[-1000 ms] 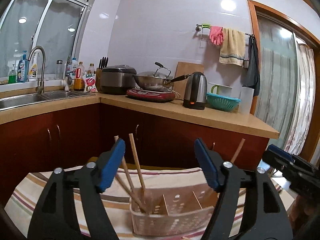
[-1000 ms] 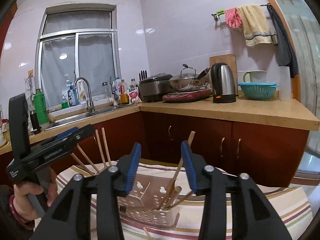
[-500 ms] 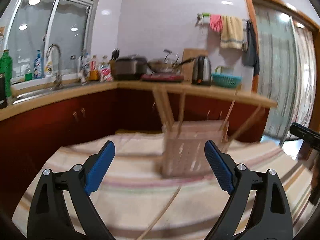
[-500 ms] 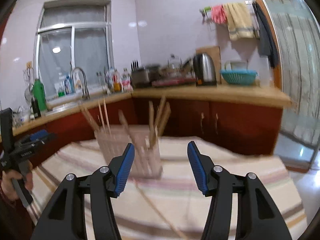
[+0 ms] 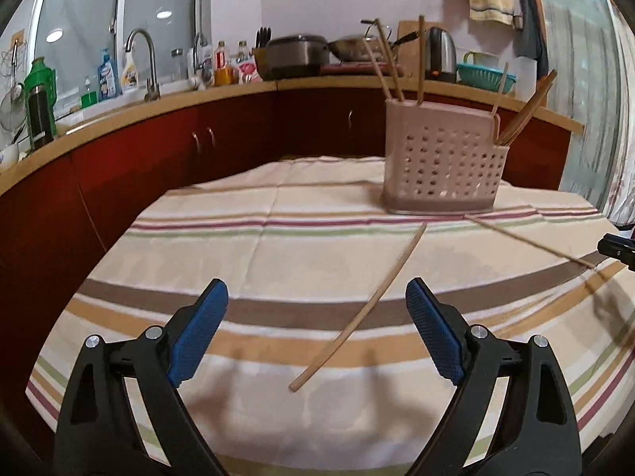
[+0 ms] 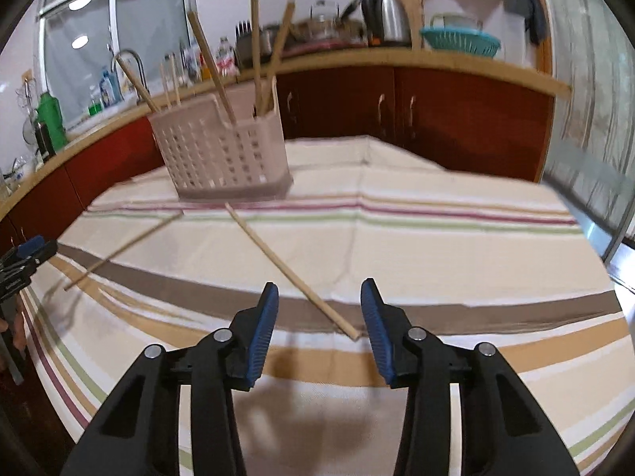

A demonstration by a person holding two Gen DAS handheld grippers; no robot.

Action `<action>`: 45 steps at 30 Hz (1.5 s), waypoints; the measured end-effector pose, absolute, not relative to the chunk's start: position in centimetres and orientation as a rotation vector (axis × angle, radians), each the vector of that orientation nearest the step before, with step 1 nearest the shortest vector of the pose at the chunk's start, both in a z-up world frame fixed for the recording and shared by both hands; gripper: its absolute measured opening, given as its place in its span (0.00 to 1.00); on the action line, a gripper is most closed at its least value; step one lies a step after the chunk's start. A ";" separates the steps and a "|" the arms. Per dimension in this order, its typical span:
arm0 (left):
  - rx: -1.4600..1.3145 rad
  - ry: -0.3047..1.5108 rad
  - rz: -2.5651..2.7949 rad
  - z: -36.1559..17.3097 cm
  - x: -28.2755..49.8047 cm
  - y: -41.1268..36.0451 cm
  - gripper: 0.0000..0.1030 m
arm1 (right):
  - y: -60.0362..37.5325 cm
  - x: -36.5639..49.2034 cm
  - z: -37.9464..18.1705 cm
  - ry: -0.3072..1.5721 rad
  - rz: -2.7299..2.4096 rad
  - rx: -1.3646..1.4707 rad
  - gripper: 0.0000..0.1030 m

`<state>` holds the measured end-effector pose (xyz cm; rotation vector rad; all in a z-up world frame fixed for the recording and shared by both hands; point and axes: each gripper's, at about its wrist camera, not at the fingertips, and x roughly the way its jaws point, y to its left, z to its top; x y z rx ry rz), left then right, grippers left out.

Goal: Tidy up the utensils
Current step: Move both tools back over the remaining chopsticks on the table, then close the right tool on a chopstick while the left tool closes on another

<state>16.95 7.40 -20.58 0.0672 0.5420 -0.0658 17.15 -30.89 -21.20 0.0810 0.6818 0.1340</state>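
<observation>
The left gripper (image 5: 317,323) hovers low over the striped tablecloth (image 5: 278,238) with its jaws spread wide and nothing pressed between the pads; a loose chopstick (image 5: 359,315) lies on the cloth in front of it, its near end between the two blue pads and its far end aimed toward the holder. The right gripper (image 6: 319,323) has its jaws partly apart, having just been closing, and the pads do not press on anything; the near end of a second chopstick (image 6: 291,271) lies on the cloth between them, close to the right-hand pad, and the stick runs up to the foot of the perforated utensil holder (image 6: 222,154). That holder stands upright on the cloth at the far side, with several chopsticks (image 6: 256,51) leaning out of its compartments; in the left view it sits right of centre (image 5: 442,162). Behind it runs the kitchen counter (image 5: 238,87) with red cabinets.
</observation>
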 end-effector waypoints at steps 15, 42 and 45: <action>0.070 0.639 -0.085 -22.7 17.4 8.4 0.86 | -28.5 16.7 -24.2 0.869 0.186 0.020 0.09; 0.064 0.820 -0.165 -25.2 18.2 7.0 0.48 | -26.7 11.8 -25.1 0.739 0.224 0.057 0.23; 0.085 0.813 -0.189 -25.2 17.6 6.6 0.36 | -26.3 11.4 -25.2 0.731 0.213 0.048 0.10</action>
